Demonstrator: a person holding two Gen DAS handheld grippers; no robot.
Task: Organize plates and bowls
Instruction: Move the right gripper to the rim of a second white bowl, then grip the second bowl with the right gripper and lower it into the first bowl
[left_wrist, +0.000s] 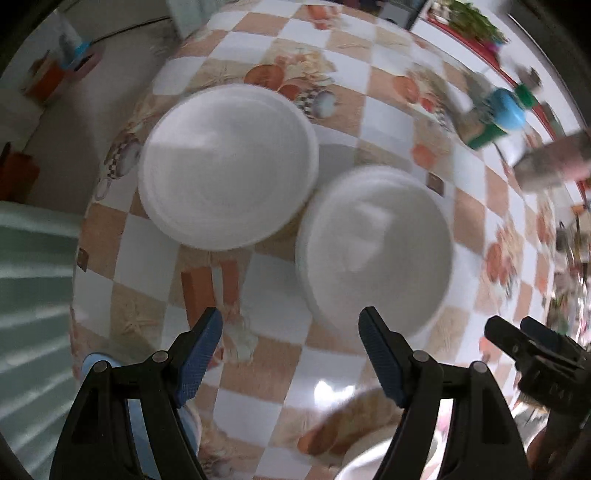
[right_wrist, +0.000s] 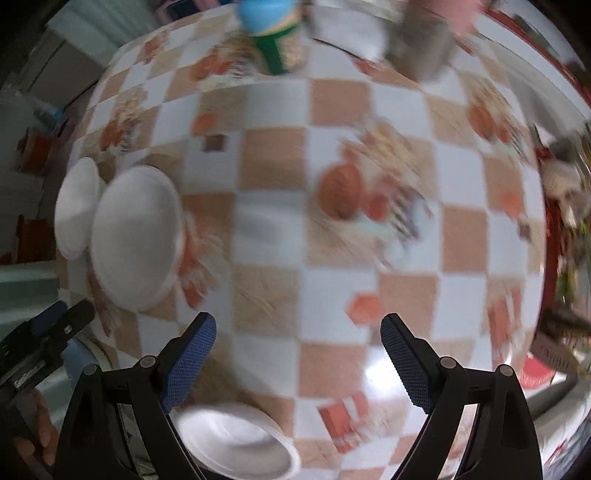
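Just ahead of the left gripper (left_wrist: 290, 354), wide and empty, two white bowls (left_wrist: 229, 166) sit touching on the counter (left_wrist: 388, 122), seemingly grouped for stacking, while the right gripper (right_wrist: 298, 360) hangs wide over bare checks.

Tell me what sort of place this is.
Probably a home dining or kitchen table: a checkered food-print tablecloth, white plates and bowls set on it, and a blue-lidded container at the far edge.

On the worktop (left_wrist: 332, 92), a plate (left_wrist: 229, 166) lies left of the bowl (left_wrist: 376, 251), rims touching. Behind the bowl, well apart, stands a jar (left_wrist: 495, 118); another plate (right_wrist: 236, 443) lies before it.
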